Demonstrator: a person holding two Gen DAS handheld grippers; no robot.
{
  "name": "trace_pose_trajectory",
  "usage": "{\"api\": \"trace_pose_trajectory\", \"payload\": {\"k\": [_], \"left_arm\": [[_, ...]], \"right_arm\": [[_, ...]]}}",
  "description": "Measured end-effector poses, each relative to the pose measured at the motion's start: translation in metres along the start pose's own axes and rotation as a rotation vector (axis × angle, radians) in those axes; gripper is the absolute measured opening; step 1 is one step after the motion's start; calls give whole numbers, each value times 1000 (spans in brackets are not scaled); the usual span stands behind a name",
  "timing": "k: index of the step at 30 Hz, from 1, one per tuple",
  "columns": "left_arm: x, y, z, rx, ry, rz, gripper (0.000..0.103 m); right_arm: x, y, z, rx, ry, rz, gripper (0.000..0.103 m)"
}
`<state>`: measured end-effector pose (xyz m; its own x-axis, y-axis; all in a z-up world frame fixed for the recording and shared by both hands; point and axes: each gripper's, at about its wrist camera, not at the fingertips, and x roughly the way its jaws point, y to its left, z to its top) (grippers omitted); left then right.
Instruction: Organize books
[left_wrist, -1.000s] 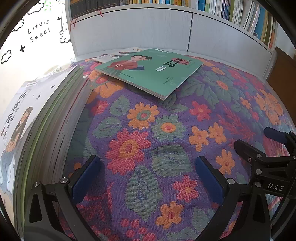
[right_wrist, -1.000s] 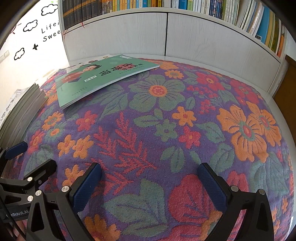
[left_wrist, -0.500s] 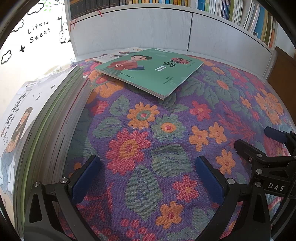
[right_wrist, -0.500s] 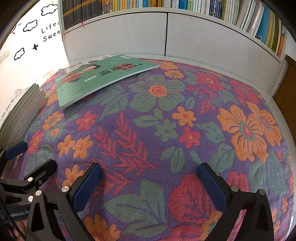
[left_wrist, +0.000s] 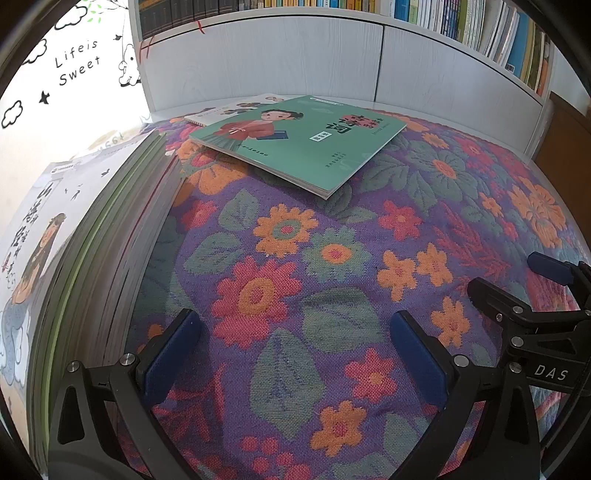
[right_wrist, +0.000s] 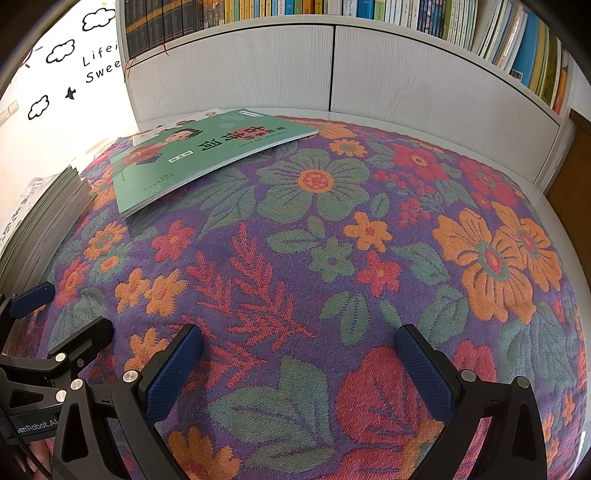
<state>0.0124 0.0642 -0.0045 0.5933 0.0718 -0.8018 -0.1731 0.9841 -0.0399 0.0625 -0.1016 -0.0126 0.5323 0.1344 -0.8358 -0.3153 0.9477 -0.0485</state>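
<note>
Left gripper (left_wrist: 295, 354): two black angular fingers with triangular cut-outs, silver screw heads at the joints, and dark blue textured pads (left_wrist: 170, 356). Right gripper (right_wrist: 299, 365): identical black frame, silver screws and blue pads (right_wrist: 424, 369); its side carries white lettering "DAS". The left gripper's side reads "…enRobot.AI", beside a black cable.

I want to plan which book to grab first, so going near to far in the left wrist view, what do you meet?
Left gripper → bare flowered cloth → green book → white book tucked under its far edge → white cabinet doors → shelf of upright books.
</note>
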Motion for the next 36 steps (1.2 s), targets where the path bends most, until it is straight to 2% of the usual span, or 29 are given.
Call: {"api": "trace_pose_trajectory", "payload": {"k": [36], "left_arm": [[-2,0,-1,-3,1,7,103]], "right_arm": [[1,1,0,-5,-1,-3,103]]}}
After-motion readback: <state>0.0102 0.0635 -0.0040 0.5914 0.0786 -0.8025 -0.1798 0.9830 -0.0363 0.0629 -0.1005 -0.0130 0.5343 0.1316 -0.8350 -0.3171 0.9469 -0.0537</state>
